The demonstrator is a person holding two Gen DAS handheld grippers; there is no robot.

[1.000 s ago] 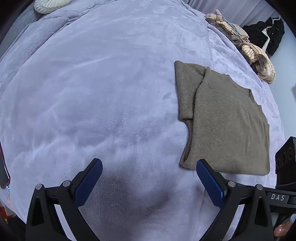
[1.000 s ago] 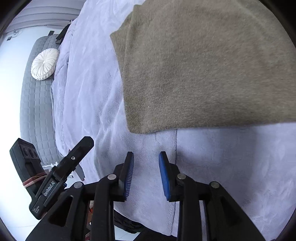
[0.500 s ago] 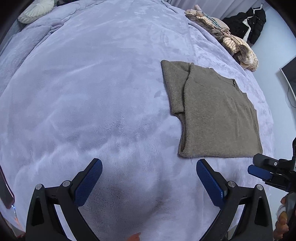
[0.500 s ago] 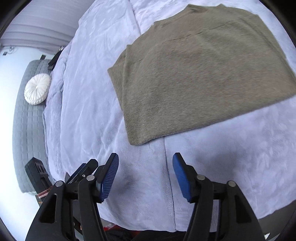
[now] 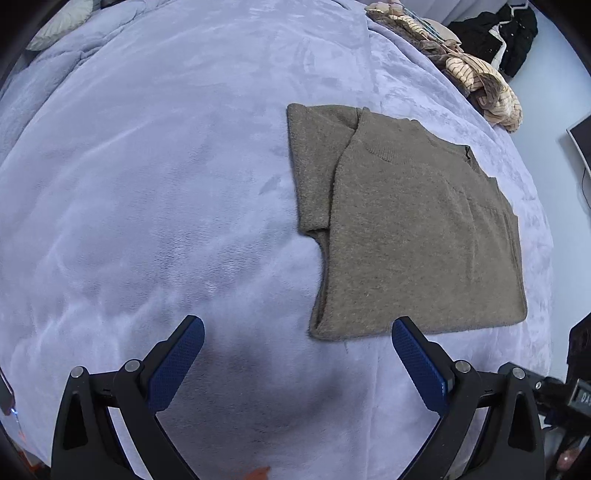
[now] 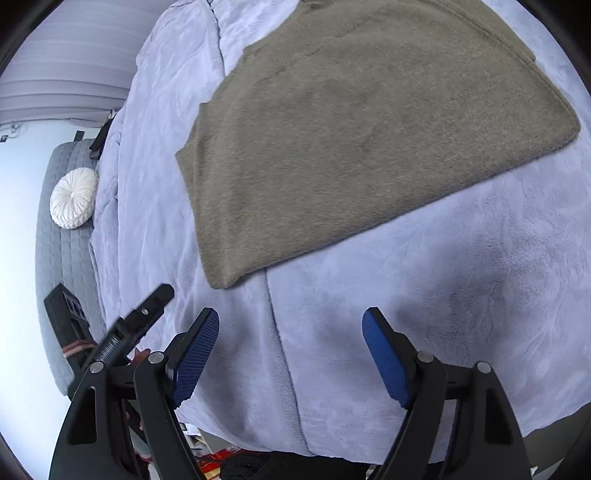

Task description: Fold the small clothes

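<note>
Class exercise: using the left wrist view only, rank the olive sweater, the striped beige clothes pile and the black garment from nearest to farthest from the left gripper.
1. Olive sweater: flat on the blanket, just ahead and right of the left gripper.
2. Striped beige clothes pile: at the bed's far right edge.
3. Black garment: beyond the pile, off the bed, top right.

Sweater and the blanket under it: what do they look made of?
The sweater looks like a soft knit, likely wool or a blend: matte, fuzzy nap, ribbed edge at the neck. The blanket looks like plush fleece: slight sheen, with brushed streaks that change tone. Exact fibres cannot be told.
</note>
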